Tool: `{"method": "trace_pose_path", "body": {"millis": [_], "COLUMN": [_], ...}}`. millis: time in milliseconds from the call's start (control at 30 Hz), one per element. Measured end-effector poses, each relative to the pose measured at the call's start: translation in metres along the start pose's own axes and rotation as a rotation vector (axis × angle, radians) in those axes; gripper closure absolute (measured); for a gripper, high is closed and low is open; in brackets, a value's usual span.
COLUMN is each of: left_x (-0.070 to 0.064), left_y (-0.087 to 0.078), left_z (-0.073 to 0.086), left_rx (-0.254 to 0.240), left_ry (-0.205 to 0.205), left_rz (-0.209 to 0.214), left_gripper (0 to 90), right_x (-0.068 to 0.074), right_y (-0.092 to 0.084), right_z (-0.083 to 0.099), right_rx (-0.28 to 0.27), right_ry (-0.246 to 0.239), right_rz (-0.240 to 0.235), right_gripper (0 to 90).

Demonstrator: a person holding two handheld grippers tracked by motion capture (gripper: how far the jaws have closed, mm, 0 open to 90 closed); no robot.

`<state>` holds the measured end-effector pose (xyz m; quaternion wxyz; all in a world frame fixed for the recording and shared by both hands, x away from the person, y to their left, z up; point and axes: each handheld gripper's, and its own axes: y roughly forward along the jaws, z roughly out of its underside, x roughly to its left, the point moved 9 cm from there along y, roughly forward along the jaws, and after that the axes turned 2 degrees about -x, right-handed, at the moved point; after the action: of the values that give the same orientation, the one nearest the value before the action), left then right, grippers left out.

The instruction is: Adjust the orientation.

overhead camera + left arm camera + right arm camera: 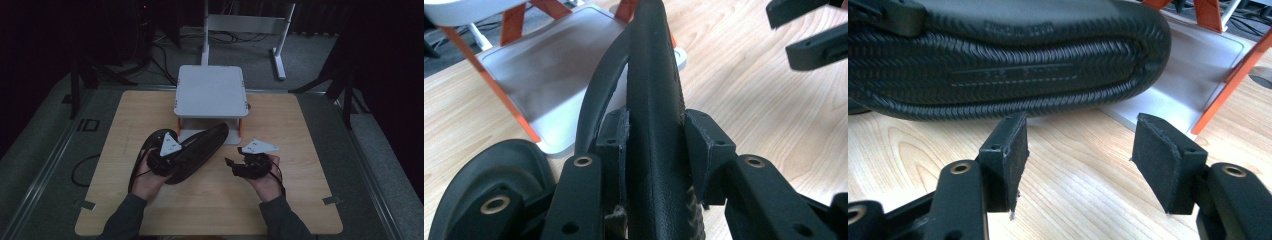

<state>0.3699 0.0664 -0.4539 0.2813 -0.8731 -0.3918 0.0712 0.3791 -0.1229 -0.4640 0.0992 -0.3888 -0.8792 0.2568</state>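
Fingers of your left gripper (655, 137) grip the black slipper (654, 90) between them; your right gripper (1080, 165) holds its fingers open, sole just beyond them.

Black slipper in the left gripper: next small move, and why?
Probably carry the black slipper on toward the lower shelf of the white rack. The left gripper is clamped on its edge, sole turned sideways, toe already at the shelf's front. The right gripper is open with nothing between its pads, and a second slipper lies on the table.
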Motion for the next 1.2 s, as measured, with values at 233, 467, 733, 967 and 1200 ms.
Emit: {"method": "trace_pose_path", "body": {"millis": [233, 467, 733, 967, 1200], "left_x": [-0.023, -0.045, -0.061, -0.060, -0.049], "left_y": [0.010, 0.000, -0.004, -0.003, 0.001], "left_z": [0.018, 0.018, 0.015, 0.018, 0.024], "left_rx": [0.046, -0.005, -0.020, -0.014, -0.006], "left_ry": [-0.018, -0.099, -0.102, -0.100, -0.134], "left_rz": [0.088, 0.271, 0.369, 0.333, 0.298], "left_gripper": [62.8, 54.7, 49.7, 46.6, 46.7], "right_x": [-0.002, -0.003, -0.005, -0.009, -0.009], "right_y": [-0.001, -0.001, -0.003, -0.003, -0.003], "right_z": [0.003, 0.002, 0.001, 0.004, 0.008], "right_rx": [0.001, -0.001, -0.007, -0.001, 0.007], "right_ry": [0.005, 0.010, 0.014, 0.017, 0.019], "right_rz": [0.006, 0.008, 0.011, 0.018, 0.017], "right_gripper": [38.8, 38.7, 38.7, 38.7, 38.7]}}
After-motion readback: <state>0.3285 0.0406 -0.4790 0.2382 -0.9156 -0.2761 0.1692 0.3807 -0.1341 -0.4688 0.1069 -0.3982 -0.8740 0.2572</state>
